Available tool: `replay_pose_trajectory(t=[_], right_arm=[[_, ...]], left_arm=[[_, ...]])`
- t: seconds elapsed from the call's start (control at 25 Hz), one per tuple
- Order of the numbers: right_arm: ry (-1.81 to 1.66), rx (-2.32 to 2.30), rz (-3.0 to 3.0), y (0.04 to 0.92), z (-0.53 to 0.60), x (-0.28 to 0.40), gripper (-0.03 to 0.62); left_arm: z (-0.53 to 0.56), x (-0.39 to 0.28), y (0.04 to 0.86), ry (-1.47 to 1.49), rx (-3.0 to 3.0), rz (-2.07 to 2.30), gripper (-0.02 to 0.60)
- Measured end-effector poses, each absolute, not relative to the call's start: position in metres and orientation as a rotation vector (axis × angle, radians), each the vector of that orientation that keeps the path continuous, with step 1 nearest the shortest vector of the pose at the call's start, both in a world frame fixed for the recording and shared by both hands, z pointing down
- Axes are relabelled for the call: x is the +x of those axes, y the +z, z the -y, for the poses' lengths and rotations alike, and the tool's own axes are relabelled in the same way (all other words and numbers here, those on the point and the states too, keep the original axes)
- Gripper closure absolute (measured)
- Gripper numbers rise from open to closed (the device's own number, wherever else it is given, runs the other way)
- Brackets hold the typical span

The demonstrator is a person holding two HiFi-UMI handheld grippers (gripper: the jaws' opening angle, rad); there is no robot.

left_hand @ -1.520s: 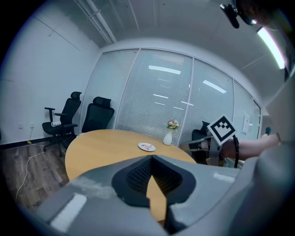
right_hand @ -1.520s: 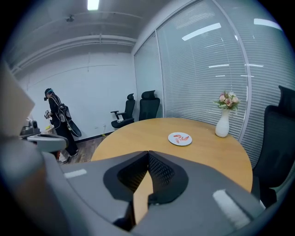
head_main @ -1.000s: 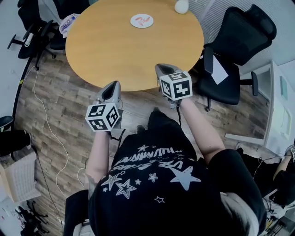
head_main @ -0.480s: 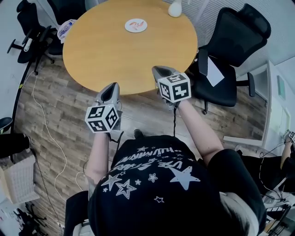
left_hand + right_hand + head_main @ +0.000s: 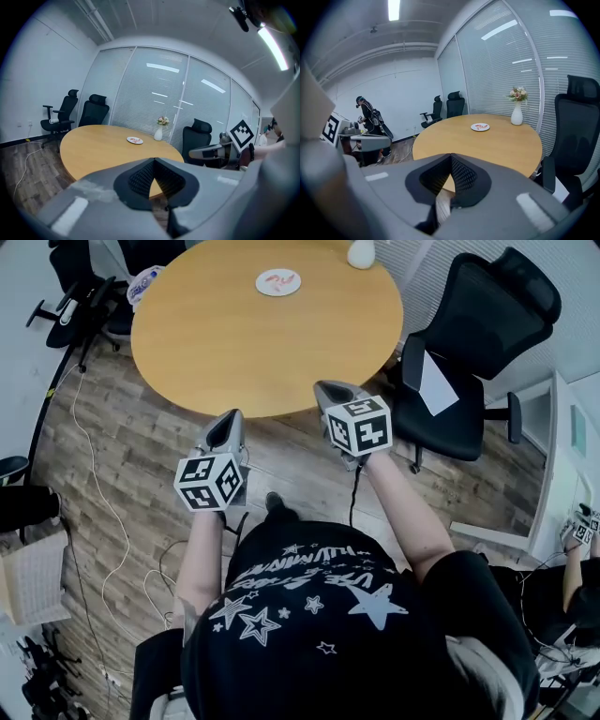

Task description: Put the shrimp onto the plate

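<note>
A small white plate (image 5: 294, 288) lies at the far side of the round wooden table (image 5: 244, 352), with red-orange shrimp (image 5: 277, 279) on it. The same plate (image 5: 135, 140) (image 5: 480, 126) shows small in both gripper views. My left gripper (image 5: 230, 420) hangs over the floor just short of the table's near edge. To its right, my right gripper (image 5: 330, 392) is level with that edge. Both point toward the table and are shut, jaws meeting with nothing between them (image 5: 153, 160) (image 5: 451, 155).
A white vase (image 5: 361, 252) with flowers stands at the table's far rim. A black office chair (image 5: 478, 343) sits to the right of the table, and more chairs (image 5: 80, 296) stand at the far left. Cables lie on the wood floor (image 5: 103, 512). A person (image 5: 370, 117) stands far back.
Both grippers stay shut and hold about the same place before the table edge. The head view has shifted slightly, with the table a touch lower in frame.
</note>
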State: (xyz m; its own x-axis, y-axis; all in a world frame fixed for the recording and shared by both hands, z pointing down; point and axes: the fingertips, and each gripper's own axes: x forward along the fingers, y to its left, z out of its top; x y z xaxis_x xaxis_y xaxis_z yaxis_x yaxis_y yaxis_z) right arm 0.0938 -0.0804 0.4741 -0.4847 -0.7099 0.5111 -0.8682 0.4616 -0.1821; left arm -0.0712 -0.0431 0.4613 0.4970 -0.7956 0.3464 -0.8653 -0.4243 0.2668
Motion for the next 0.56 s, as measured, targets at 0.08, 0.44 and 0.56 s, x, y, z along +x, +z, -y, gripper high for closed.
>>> replay_pose_trajectory(t=[0.08, 0.44, 0.56], right_arm=[[0.6, 1.323, 2.361, 0.474, 0.073, 0.099, 0.594], [0.592, 1.279, 2.385, 0.473, 0.053, 0.103, 0.594], [0.583, 1.273, 2.39, 0.469, 0.045, 0.1, 0.594]], left_arm=[[0.034, -0.067, 0.461, 0.231, 2.329, 1.394, 0.58], [0.006, -0.061, 0.462, 0.224, 2.298, 1.444, 0.58], [-0.002, -0.064, 0.46, 0.22, 2.291, 1.453, 0.58]])
